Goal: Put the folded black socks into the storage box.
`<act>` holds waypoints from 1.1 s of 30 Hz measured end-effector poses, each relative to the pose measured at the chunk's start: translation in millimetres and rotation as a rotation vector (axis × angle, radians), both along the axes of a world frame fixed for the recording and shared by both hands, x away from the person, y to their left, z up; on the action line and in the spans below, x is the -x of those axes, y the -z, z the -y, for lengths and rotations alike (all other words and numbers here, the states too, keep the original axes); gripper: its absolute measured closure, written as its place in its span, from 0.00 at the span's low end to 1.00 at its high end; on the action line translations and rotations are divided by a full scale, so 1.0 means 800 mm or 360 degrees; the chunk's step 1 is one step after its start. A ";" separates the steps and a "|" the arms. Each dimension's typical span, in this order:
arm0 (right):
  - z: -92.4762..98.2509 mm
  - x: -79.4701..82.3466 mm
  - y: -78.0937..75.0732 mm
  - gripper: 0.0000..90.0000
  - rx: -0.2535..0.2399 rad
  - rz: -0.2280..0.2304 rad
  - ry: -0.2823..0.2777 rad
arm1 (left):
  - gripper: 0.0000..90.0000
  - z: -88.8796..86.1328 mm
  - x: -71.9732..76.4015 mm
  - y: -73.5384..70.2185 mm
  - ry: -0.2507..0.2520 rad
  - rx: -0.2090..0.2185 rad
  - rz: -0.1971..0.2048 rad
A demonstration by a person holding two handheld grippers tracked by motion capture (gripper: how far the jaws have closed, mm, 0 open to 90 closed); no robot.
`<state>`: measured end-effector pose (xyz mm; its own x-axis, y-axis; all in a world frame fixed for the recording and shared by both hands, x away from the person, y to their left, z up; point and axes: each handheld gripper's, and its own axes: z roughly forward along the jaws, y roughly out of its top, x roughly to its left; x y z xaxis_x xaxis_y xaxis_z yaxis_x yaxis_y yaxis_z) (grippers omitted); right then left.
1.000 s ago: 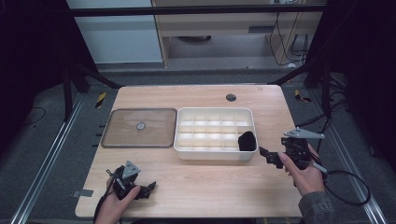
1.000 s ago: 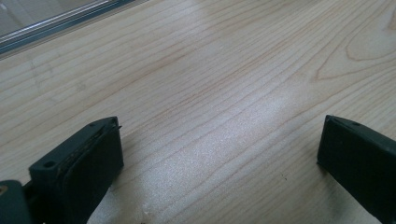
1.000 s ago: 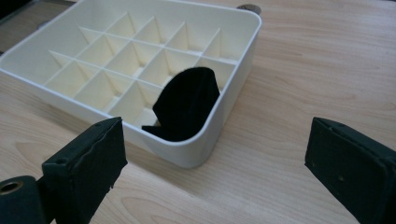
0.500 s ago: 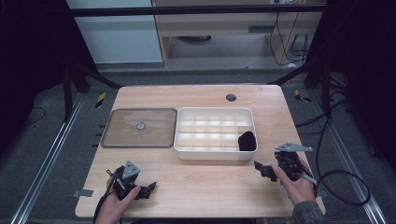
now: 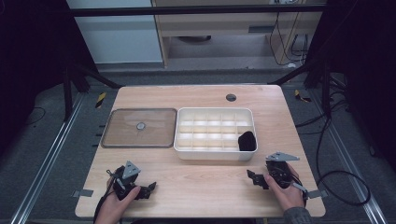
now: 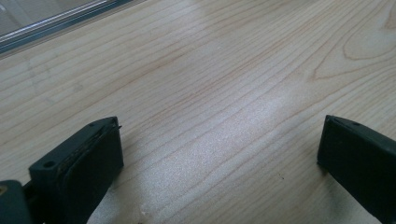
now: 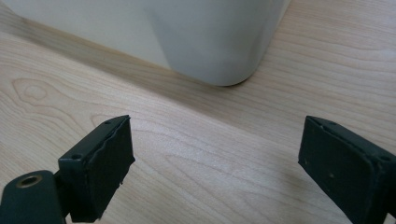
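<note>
**Both tools low and empty by the divided tray**

In the high view the right tool (image 5: 256, 178) sits at the lower right of the frame, low over the wooden surface (image 5: 205, 186), gripped by the person's right hand (image 5: 286, 192). Its jaws point toward the frame's left, and they stand wide with nothing between them; they have just been closing a little. In the right gripper view that same right tool (image 7: 215, 158) shows bare wood between its two black pads, and the rounded corner of the white compartment tray (image 7: 205, 42) fills the upper middle of the frame, just beyond the jaws and not touching them.

The tray (image 5: 214, 154) lies in the centre of the high view, divided into small cells. A black object (image 5: 246, 141) sits in a cell at its lower right corner, the part of the tray nearest the right tool. What the object is cannot be told.

At the lower left, the left tool (image 5: 148, 190) rests low on the surface in the left hand (image 5: 116, 207). In the left gripper view the left tool (image 6: 219, 158) is spread wide, empty, over plain wood grain.

Left of the tray lies a clear lid (image 5: 138, 127) with a small round knob, flat on the surface; its edge (image 6: 51, 23) crosses the upper left of the left gripper view.
</note>
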<state>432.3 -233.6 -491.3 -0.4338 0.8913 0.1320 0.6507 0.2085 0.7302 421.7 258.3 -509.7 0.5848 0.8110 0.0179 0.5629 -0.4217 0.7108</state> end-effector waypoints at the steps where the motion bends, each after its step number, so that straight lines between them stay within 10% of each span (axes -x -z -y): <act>1: -0.002 0.001 0.001 0.11 -0.0009 -0.0002 -0.0001 | 0.00 0.000 0.000 0.000 0.0000 0.0000 0.0000; 33: -0.032 -0.003 0.026 0.09 0.0086 0.0084 0.0016 | 0.00 0.000 0.000 0.000 0.0002 -0.0002 -0.0001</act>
<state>435.0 -208.0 -512.0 -0.4301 0.9007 0.0608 0.6136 0.2423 0.7516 421.5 258.1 -509.6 0.5860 0.8101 0.0186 0.5628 -0.4234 0.7099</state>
